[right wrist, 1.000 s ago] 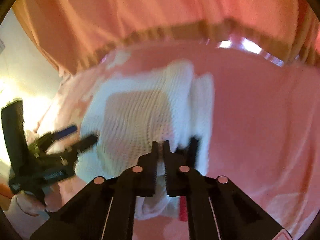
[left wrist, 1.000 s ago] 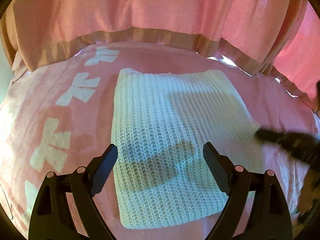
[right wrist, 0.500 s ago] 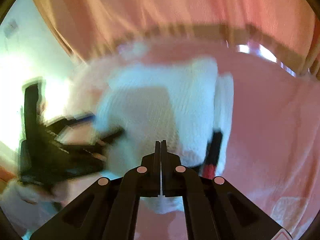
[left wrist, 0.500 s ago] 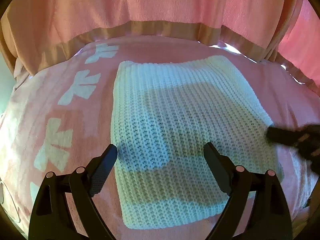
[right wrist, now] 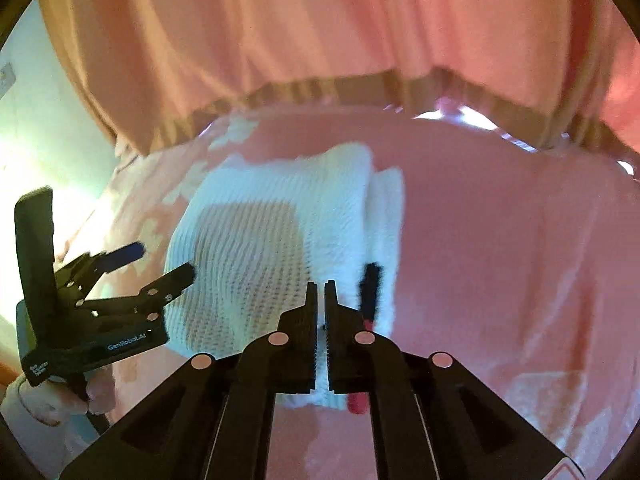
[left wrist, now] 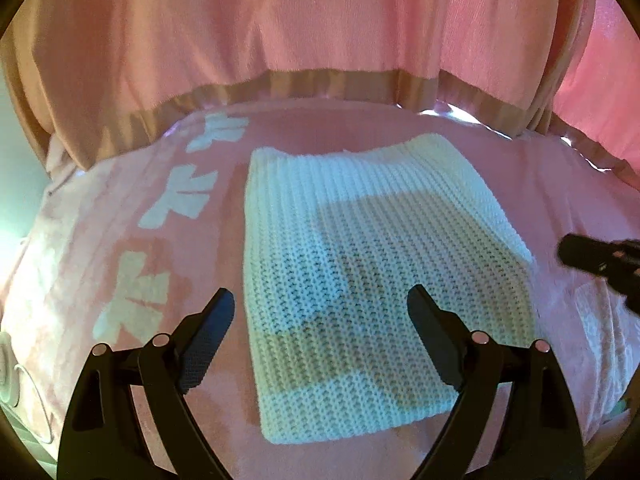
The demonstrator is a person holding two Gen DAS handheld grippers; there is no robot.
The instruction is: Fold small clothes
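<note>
A white knitted garment [left wrist: 360, 272] lies folded into a flat rectangle on the pink blanket [left wrist: 132, 380]. My left gripper [left wrist: 320, 320] is open and empty, hovering over the garment's near half. It also shows at the left of the right wrist view [right wrist: 160, 264]. In the right wrist view the garment [right wrist: 280, 240] lies ahead, with a folded strip along its right side. My right gripper [right wrist: 321, 300] is almost shut with a thin gap, above the garment's near edge; nothing shows between the jaws. The right gripper's tip [left wrist: 592, 260] shows at the right of the left wrist view.
Pink curtains with a tan hem [left wrist: 320, 80] hang behind the surface. White printed shapes [left wrist: 176, 204] run along the blanket's left side. A dark and red object [right wrist: 366, 320] lies by the garment's right edge, blurred.
The left gripper has drawn back a little from the garment and stayed open. The right gripper swung about, closed fully, and now shows a thin gap.
</note>
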